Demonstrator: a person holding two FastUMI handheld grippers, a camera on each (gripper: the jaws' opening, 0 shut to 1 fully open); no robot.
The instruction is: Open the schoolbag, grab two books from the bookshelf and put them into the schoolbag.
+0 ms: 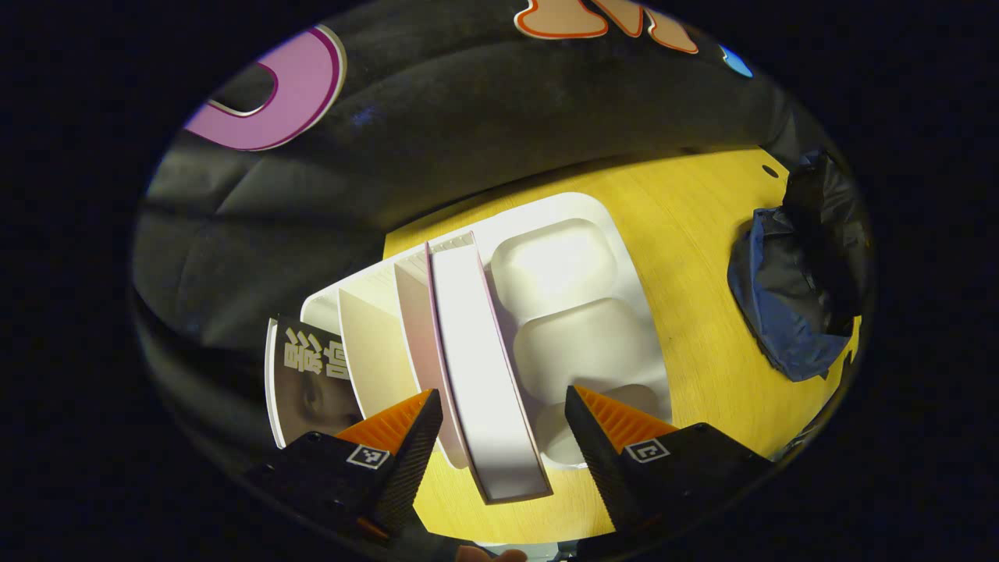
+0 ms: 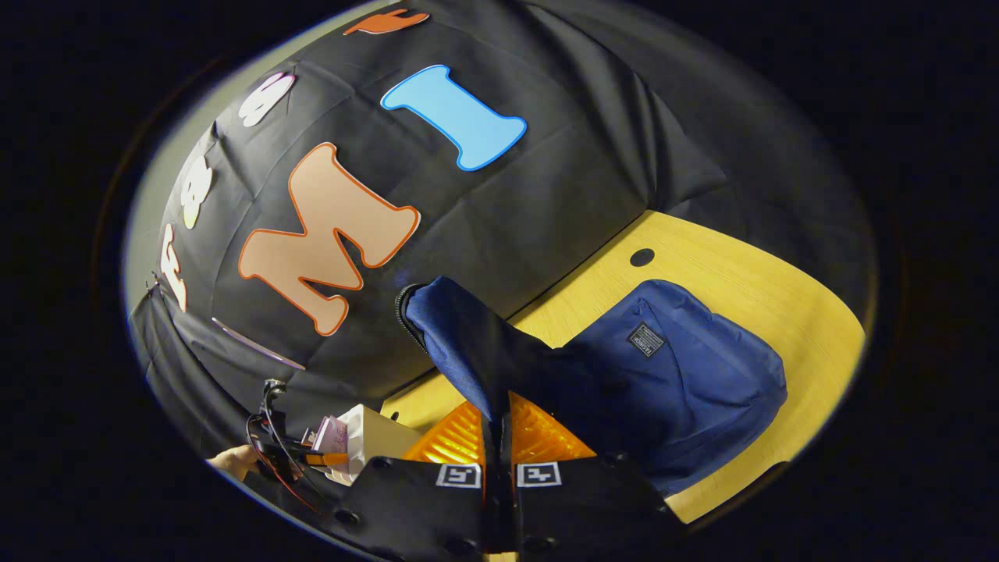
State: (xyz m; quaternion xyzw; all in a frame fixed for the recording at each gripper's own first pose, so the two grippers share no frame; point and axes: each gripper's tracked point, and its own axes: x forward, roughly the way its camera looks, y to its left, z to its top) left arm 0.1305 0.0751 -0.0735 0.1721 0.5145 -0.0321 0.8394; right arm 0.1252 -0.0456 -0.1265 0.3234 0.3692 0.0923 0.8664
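1. Schoolbag (image 2: pixel 679 375): it lies on the yellow table (image 2: pixel 780 297) at centre right of the right gripper view, soft and limp. The right gripper (image 2: pixel 499 437), bottom centre, is clenched on the bag's flap (image 2: pixel 468 351), lifting it so the mouth gapes.
2. The left gripper (image 1: pixel 503 410), bottom centre of the left gripper view, is spread wide, grasping nothing, with a white book (image 1: pixel 484 367) standing between its fingers, untouched.
3. The book looks stiff, light and smooth-covered; I would pinch its top edge across the covers.
4. Behind it a white bookshelf (image 1: pixel 577 211) holds more books (image 1: pixel 410 312).
5. The left gripper view shows the shelf's empty compartments; the right gripper view shows the bag's front with its patch (image 2: pixel 645 339).
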